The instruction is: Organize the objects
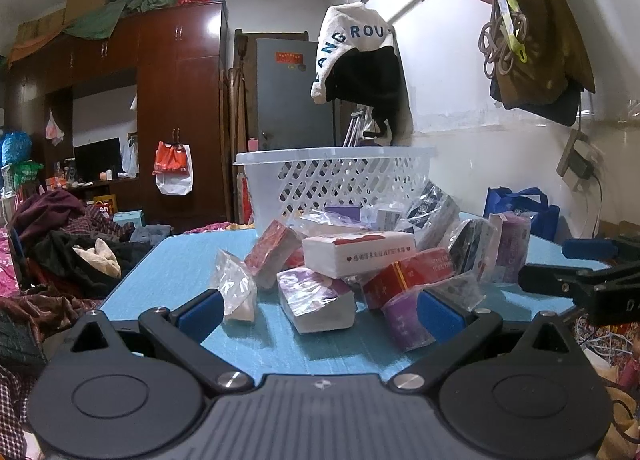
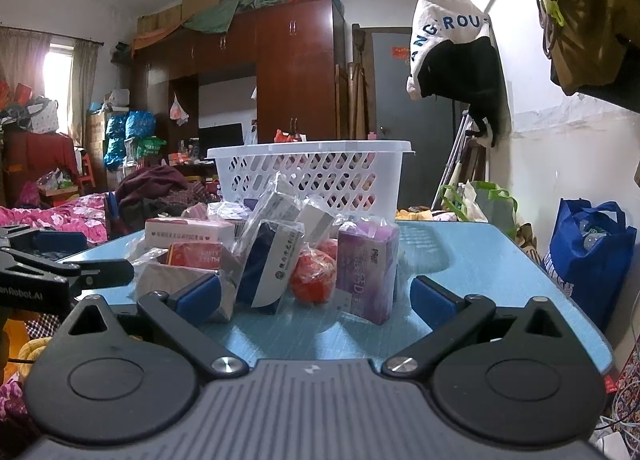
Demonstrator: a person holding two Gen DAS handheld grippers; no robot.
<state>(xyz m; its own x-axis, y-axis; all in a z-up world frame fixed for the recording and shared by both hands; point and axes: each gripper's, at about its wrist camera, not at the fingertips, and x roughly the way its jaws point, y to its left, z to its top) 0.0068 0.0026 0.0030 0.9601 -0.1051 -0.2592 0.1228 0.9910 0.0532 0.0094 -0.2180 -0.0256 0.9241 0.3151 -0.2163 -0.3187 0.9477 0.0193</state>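
A pile of small tissue packs and boxes lies on a blue table. It includes a white pack, a red box, a purple-white pack and a clear bag. A white slotted basket stands behind the pile. My left gripper is open and empty, low in front of the pile. My right gripper is open and empty, facing a purple box, a red bagged ball and a dark-and-white pack. The basket also shows in the right wrist view.
The right gripper's body shows at the right edge of the left wrist view; the left gripper's body at the left of the right wrist view. A blue bag stands right of the table. Clothes are heaped on the left.
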